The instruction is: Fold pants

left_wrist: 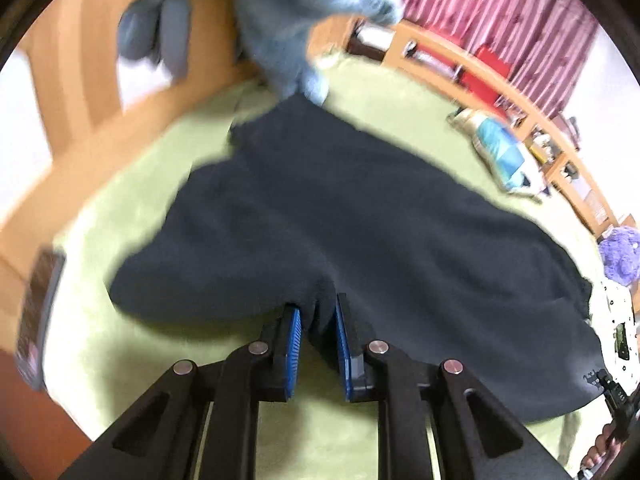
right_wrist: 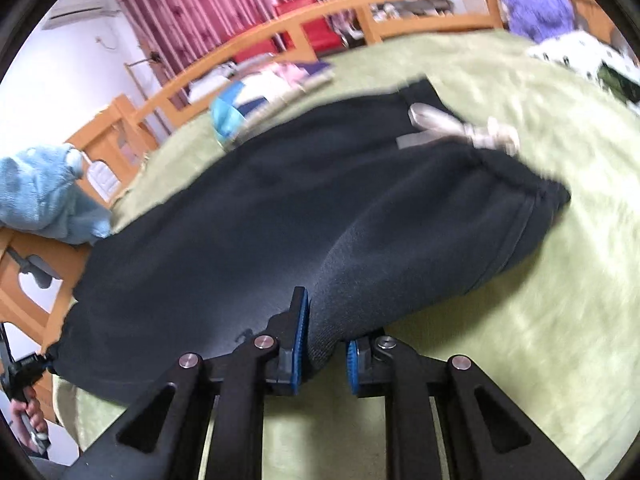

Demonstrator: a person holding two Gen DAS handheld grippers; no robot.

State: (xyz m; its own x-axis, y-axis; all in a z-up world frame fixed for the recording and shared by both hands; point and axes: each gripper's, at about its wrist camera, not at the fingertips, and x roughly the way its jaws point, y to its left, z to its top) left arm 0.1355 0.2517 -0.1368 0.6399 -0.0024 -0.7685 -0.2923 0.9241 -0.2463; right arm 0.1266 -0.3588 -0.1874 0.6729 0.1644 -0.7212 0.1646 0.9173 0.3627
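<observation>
The dark pants (left_wrist: 320,216) lie spread across a light green blanket (left_wrist: 132,208) on a bed, reaching ahead of both tools.

The left tool (left_wrist: 318,320) is clenched on the near edge of the pants: a fold of dark fabric is pinched between its blue pads (left_wrist: 294,344), and the rest of the garment stretches away in front of it and off to its right. Ahead of this tool, past the far end of the pants, lies a light blue fluffy cloth (left_wrist: 296,20); a wooden bed rail (left_wrist: 480,76) curves along beyond it, with a red striped curtain (left_wrist: 500,12) behind. A purple plush toy (left_wrist: 620,256) sits far to the tool's right.

The right tool (right_wrist: 326,336) is likewise clamped on the pants, gripping a raised ridge of fabric at the near edge. From here the garment runs away ahead and to the left, and its gathered waistband (right_wrist: 528,208) sits ahead and to the right, with a pale drawstring (right_wrist: 460,124) lying on top of the cloth beyond it. At this tool's far left, a hand (right_wrist: 30,416) holds the other tool's black handle at the corner of the pants.

Both views are blurred.
</observation>
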